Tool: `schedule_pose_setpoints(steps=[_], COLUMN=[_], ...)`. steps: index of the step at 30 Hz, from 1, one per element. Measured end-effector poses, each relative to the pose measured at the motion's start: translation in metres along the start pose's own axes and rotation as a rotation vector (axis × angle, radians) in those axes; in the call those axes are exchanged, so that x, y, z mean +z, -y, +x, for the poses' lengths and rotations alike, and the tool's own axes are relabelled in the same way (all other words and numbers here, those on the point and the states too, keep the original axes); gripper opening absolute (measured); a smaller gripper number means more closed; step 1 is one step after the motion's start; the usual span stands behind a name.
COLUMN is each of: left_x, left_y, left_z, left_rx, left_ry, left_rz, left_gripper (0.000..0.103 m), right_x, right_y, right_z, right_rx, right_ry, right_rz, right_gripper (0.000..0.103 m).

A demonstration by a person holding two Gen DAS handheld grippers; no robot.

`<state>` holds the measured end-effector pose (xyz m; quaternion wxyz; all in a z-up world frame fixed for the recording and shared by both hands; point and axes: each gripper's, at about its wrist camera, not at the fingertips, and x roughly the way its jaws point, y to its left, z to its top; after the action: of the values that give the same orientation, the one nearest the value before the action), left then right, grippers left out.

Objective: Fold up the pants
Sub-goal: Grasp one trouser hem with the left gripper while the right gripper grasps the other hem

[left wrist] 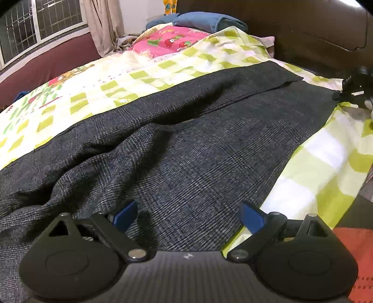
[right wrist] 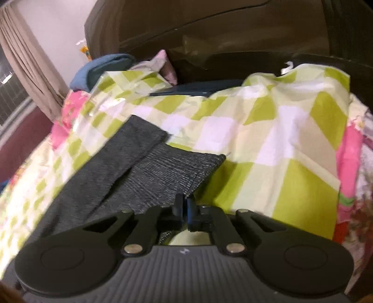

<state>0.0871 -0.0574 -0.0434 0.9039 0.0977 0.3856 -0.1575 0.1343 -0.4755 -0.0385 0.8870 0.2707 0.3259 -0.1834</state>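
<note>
Dark grey checked pants (left wrist: 186, 144) lie along the bed, one leg over the other, with wrinkles near the left. My left gripper (left wrist: 188, 215) is open, its blue-tipped fingers (left wrist: 126, 215) spread over the near edge of the pants, holding nothing. In the right wrist view the two leg ends (right wrist: 149, 167) lie on the green-checked sheet. My right gripper (right wrist: 185, 206) is shut on the near corner of the leg hem. It also shows far right in the left wrist view (left wrist: 354, 91).
The bed carries a green-and-white checked sheet (left wrist: 321, 167), a pink strawberry blanket (left wrist: 172, 39) and folded blue cloth (left wrist: 209, 22). A dark headboard (right wrist: 233, 35) stands behind. A window and curtain (left wrist: 102, 25) are at the left. A red item (left wrist: 356, 256) lies at the bed's right edge.
</note>
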Motion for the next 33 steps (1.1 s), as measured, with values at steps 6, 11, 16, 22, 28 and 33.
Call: schedule_pose_setpoints(steps=[6, 11, 16, 22, 28, 33], left_x=[-0.006, -0.007, 0.002, 0.012, 0.020, 0.016], left_y=[-0.009, -0.041, -0.105, -0.200, -0.288, -0.338], left_z=[-0.015, -0.050, -0.073, -0.068, -0.029, 0.003], left_rx=[-0.008, 0.027, 0.158, 0.290, 0.343, 0.317], left_ry=[0.005, 0.053, 0.097, 0.081, 0.006, -0.058], left_rz=[-0.007, -0.003, 0.005, -0.034, -0.073, -0.134], left_gripper=[0.103, 0.103, 0.103, 0.103, 0.103, 0.103], right_x=[0.000, -0.003, -0.025, -0.082, -0.131, -0.166], right_y=[-0.016, -0.038, -0.124, -0.271, -0.396, -0.453], right_z=[-0.007, -0.050, -0.046, -0.014, 0.030, 0.064], right_rx=[-0.114, -0.133, 0.176, 0.511, 0.671, 0.695], right_ry=[-0.012, 0.094, -0.028, -0.193, -0.282, -0.330], right_rz=[-0.112, -0.280, -0.525, -0.883, -1.192, -1.337], right_gripper=[0.013, 0.016, 0.021, 0.027, 0.034, 0.040])
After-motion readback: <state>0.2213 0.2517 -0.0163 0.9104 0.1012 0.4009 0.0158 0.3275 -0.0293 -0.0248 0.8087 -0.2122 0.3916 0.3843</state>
